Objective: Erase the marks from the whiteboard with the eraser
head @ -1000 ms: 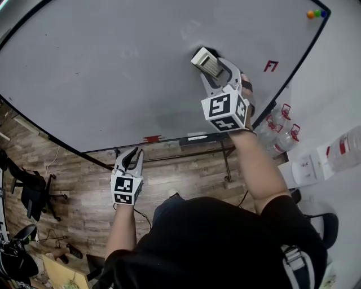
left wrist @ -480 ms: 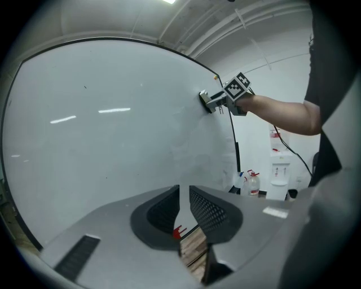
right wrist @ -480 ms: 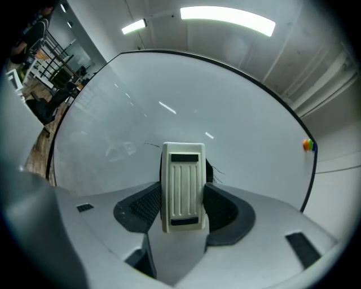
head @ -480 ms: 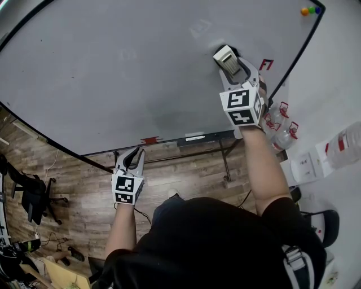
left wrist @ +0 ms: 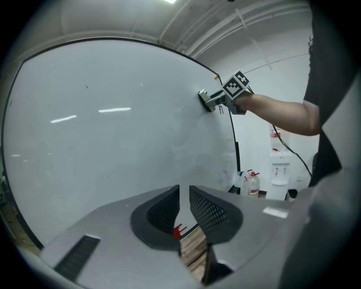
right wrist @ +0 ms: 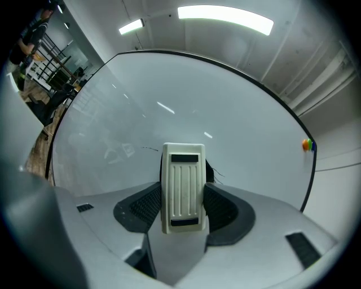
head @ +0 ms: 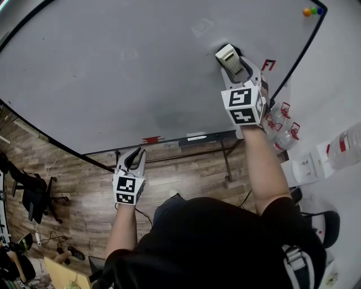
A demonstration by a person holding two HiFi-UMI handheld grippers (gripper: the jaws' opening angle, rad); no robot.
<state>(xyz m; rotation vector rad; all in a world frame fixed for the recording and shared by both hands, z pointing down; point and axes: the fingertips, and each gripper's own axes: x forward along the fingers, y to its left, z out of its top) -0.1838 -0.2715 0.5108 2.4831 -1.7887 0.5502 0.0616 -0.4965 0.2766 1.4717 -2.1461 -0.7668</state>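
Note:
The big whiteboard [head: 130, 68] fills the upper head view. My right gripper [head: 236, 66] is shut on a white ribbed eraser [head: 228, 57], which presses against the board's upper right. A red mark [head: 269, 65] sits just right of the eraser. In the right gripper view the eraser [right wrist: 182, 186] stands upright between the jaws of the right gripper [right wrist: 182, 208], with a faint smudged outline [right wrist: 121, 151] to its left. My left gripper [head: 135, 153] hangs below the board's lower edge, off the board. In its own view the left gripper [left wrist: 184, 204] is shut to a thin slit and holds nothing.
Coloured magnets [head: 313, 11] stick to the board's top right corner. A small red mark [head: 151, 138] lies at the board's bottom edge, beside the marker tray [head: 206, 137]. Spray bottles [head: 282, 128] stand on the floor at right, and an office chair [head: 34, 195] at left.
My right gripper has carried the eraser rightward and up across the board toward the red mark, then almost stopped. The left gripper has barely moved.

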